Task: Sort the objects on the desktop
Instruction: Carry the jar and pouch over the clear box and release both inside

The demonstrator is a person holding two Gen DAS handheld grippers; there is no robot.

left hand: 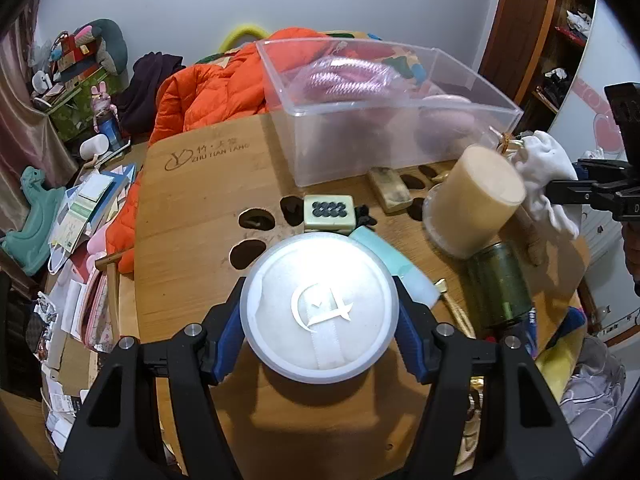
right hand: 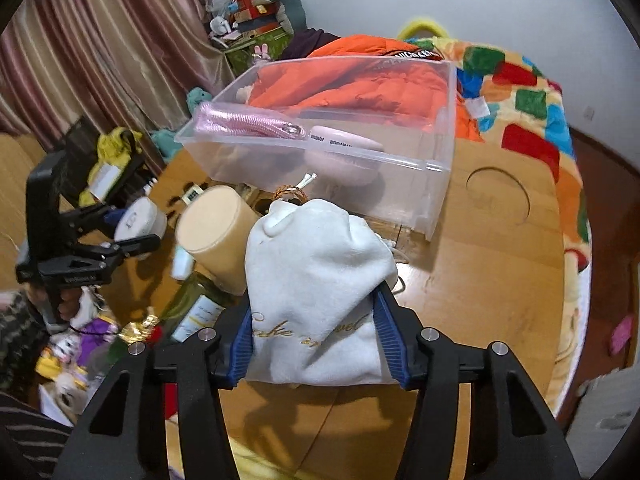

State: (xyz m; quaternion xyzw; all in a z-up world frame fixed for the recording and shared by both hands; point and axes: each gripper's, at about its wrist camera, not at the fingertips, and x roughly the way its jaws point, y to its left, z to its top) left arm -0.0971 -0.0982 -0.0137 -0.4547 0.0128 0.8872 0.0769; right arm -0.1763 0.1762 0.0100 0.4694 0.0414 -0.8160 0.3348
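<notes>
Powder-puff case (left hand: 322, 312), round and white, clamped between blue pads of left gripper (left hand: 320, 330), raised above near edge of wooden table (left hand: 192, 208). Rightward, white drawstring pouch (right hand: 316, 292) squeezed in right gripper (right hand: 318, 338), jaws partway closed on cloth, near clear bin (right hand: 436, 184) by far edge.

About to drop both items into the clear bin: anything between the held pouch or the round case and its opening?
Nothing visible blocks either. The white pouch in the right gripper faces the clear bin directly; the round case in the left gripper has only low items ahead, such as the mahjong tile.
</notes>
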